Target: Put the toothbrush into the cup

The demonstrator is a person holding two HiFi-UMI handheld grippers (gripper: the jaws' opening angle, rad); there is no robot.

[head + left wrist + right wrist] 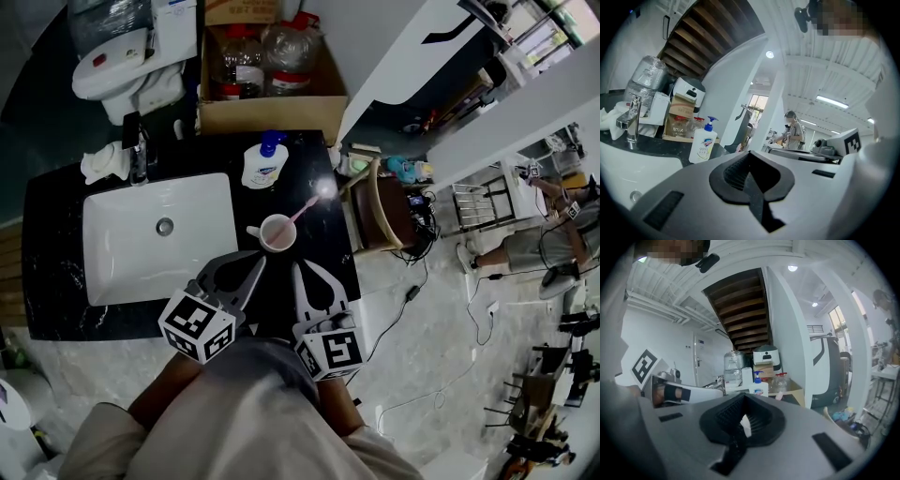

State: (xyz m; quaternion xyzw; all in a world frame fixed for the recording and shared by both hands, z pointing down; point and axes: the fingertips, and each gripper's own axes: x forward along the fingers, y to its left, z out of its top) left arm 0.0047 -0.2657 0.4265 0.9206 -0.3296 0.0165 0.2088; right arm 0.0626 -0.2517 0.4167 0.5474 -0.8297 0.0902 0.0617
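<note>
A pinkish cup [277,233] stands on the black counter [56,197] just right of the sink. A pink toothbrush [305,208] stands in it, leaning up to the right over the rim. My left gripper [255,262] is just in front of the cup, jaws together and holding nothing. My right gripper [302,269] is beside it, a little right of the cup, also shut and empty. In the left gripper view the left gripper [750,154] shows closed pads, and the right gripper [743,398] shows the same in the right gripper view. Both views hide the cup behind the jaws.
A white sink [122,253] fills the counter's left, with a faucet [139,155] behind it. A soap pump bottle [264,164] stands behind the cup. A cardboard box [267,70] of bottles and a toilet [122,66] lie beyond. A wooden chair [380,211] stands right of the counter's edge.
</note>
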